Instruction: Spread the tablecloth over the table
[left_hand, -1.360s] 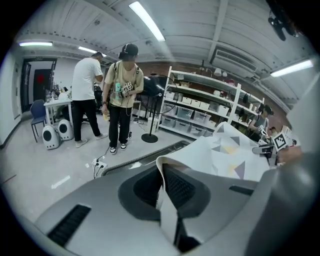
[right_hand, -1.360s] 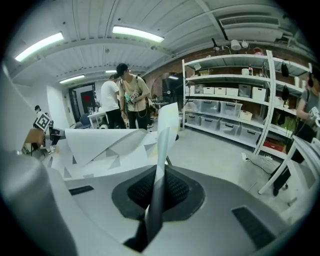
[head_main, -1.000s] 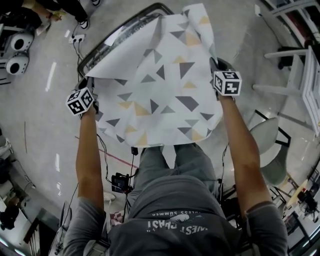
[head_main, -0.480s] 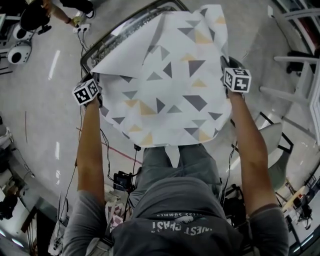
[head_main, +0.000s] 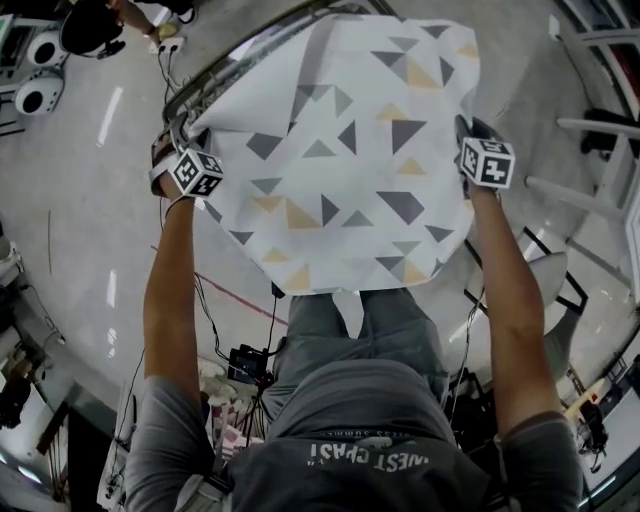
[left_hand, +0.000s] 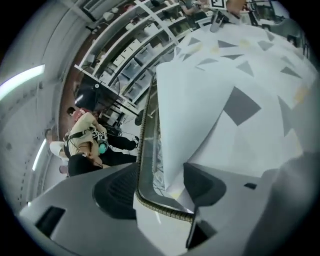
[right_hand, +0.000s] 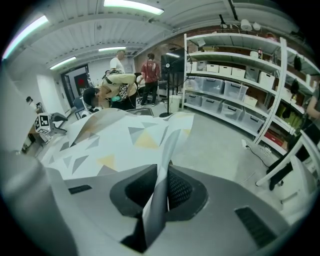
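Note:
The white tablecloth (head_main: 340, 150) with grey and yellow triangles lies stretched over the table, whose dark rim (head_main: 215, 80) shows at the far left. My left gripper (head_main: 168, 152) is at the cloth's left edge, beside that rim. In the left gripper view its jaws (left_hand: 160, 192) are opening wide; the cloth's edge (left_hand: 200, 125) hangs loose between them, close to the right pad, unpinched. My right gripper (head_main: 468, 132) is at the cloth's right edge, shut on a fold of the tablecloth (right_hand: 162, 165) that stands up between its pads.
A white frame (head_main: 600, 130) and a pale chair (head_main: 540, 290) stand to the right. Cables and a black box (head_main: 243, 362) lie on the floor by my legs. Storage shelves (right_hand: 235, 85) line the far wall, and people (right_hand: 120, 75) work behind the table.
Both hands have moved forward, carrying the cloth farther over the table. The left gripper has come in toward the table rim, and the raised left corner of the cloth has dropped flatter.

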